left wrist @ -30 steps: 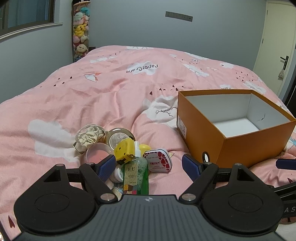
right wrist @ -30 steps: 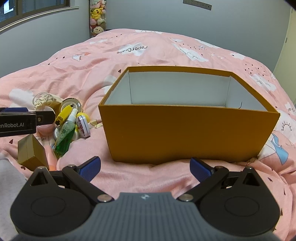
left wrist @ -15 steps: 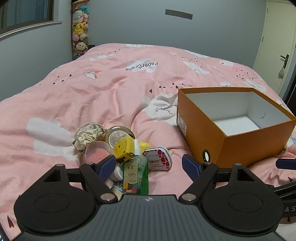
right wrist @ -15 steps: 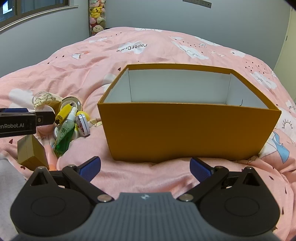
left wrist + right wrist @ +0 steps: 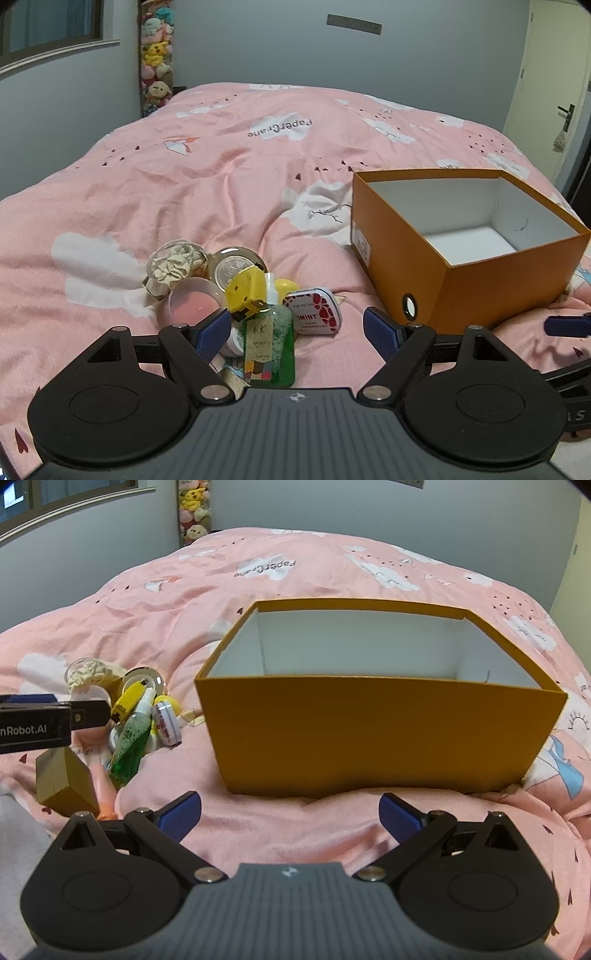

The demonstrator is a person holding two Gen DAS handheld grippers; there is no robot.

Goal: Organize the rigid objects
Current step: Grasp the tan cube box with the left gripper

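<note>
Nothing has moved since before. My left gripper (image 5: 297, 328) has its fingers wide apart over the green bottle (image 5: 269, 341). My right gripper (image 5: 290, 812) gapes before the orange box (image 5: 369, 734).

Your left gripper (image 5: 297, 328) points down at an angle, jaws spread wide with nothing pressed between the pads, just left of the orange box (image 5: 480, 280). Your right gripper (image 5: 290, 812) tilts down in front of that box's near wall, jaws wide apart, gripping nothing.
</note>
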